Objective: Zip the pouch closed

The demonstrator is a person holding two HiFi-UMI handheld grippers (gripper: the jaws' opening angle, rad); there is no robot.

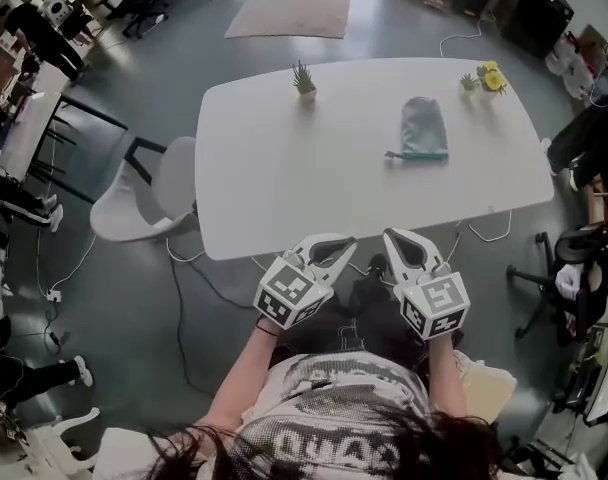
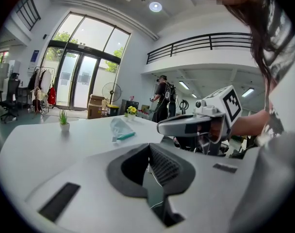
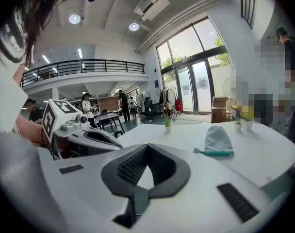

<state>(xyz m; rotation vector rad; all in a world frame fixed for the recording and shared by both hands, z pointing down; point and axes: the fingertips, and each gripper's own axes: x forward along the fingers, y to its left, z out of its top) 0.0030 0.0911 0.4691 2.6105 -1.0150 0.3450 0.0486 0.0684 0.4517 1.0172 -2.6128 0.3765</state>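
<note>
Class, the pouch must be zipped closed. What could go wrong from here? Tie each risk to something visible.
1. The grey fabric pouch with a teal zip lies loose on the white table; pulling may drag it unless pinned.
2. The left gripper and right gripper are shut, well short of it; they must open first.
3. The small pot of yellow flowers nearby could be knocked.

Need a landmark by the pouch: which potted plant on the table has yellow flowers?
The potted plant at the far right corner, right of the pouch; the spiky plant farther left is plain green.
</note>
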